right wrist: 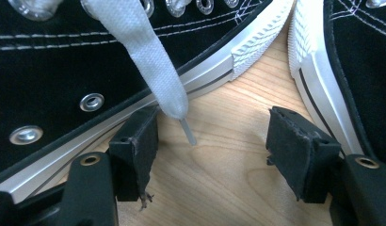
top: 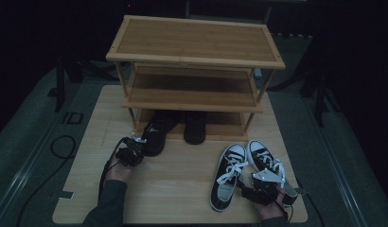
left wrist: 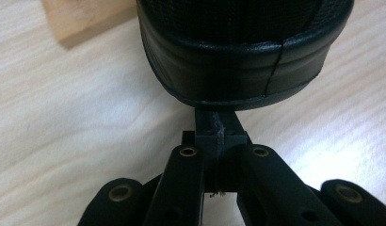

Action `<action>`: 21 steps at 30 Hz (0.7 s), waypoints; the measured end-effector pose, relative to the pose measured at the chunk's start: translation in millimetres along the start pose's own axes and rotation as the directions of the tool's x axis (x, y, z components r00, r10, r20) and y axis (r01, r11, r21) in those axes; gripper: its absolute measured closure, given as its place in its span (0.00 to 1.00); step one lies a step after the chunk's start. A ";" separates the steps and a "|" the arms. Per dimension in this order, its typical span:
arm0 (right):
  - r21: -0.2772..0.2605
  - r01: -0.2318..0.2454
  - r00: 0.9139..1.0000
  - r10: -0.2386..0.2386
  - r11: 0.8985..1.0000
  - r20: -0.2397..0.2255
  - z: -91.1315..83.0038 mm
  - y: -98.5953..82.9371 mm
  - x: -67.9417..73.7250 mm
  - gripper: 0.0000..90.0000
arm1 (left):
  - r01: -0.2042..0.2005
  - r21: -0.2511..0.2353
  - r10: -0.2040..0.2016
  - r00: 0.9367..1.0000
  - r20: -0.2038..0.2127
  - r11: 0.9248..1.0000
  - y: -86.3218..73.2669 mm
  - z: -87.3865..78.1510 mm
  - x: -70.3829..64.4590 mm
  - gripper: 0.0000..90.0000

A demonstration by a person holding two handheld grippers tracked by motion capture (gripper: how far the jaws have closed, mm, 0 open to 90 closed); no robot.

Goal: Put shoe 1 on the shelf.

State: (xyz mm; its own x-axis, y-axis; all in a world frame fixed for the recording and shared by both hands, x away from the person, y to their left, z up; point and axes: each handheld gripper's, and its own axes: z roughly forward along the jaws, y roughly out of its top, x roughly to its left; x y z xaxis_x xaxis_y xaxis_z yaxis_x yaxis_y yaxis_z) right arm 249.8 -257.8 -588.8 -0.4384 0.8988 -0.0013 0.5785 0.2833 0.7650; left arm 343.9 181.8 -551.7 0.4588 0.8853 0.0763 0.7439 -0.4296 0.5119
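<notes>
A: High view first. Left hand-held gripper point(top: 131, 150) at the heel of a black shoe point(top: 156, 133), toe pointed into the bottom tier of the wooden rack point(top: 192, 61); second black shoe point(top: 195, 126) already tucked under beside it. Right hand-held gripper point(top: 263, 185) low on the desk point(top: 182, 189), sitting between the heels of the two sneakers: left sneaker point(top: 227, 175) and right sneaker point(top: 268, 165).

B: Long axis of the black shoe?

A: Running away from the person, straight ahead of the left one. Heel nearest, toe farthest.

B: Left gripper view?

A: Jaws pressed together, nothing between them, tips touching or just short of the black shoe's point(left wrist: 243, 52) rounded heel. Looks like a push forward rather than a grasp.

B: Right gripper view?

A: Jaws wide apart, empty, over bare desk point(right wrist: 229, 160). Left sneaker point(right wrist: 64, 70) against the left jaw, white lace point(right wrist: 153, 70) trailing down between; right sneaker point(right wrist: 341, 61) by the other jaw. Neither gripped yet.
</notes>
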 end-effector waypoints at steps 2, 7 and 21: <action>-0.001 0.001 1.000 -0.001 1.000 0.000 0.0 0.0 -0.1 0.38 | -0.002 0.000 0.002 1.000 0.000 1.000 4.9 2.7 -1.9 1.00; 0.000 0.000 1.000 0.000 1.000 0.000 0.0 0.0 0.0 0.38 | -0.018 0.011 0.018 1.000 0.003 1.000 15.9 7.1 -5.7 1.00; -0.001 0.001 1.000 -0.001 1.000 0.000 0.1 0.0 -0.1 0.38 | -0.114 0.030 0.113 0.993 0.024 0.993 45.7 22.1 -31.4 1.00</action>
State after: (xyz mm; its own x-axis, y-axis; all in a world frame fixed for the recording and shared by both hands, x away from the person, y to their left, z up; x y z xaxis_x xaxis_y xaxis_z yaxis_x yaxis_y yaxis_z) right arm 249.9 -257.9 -588.8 -0.4392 0.8984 -0.0018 0.5775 0.2839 0.7654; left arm 374.2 130.5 -549.6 0.5518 0.8263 0.1132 0.7008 -0.5330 0.4741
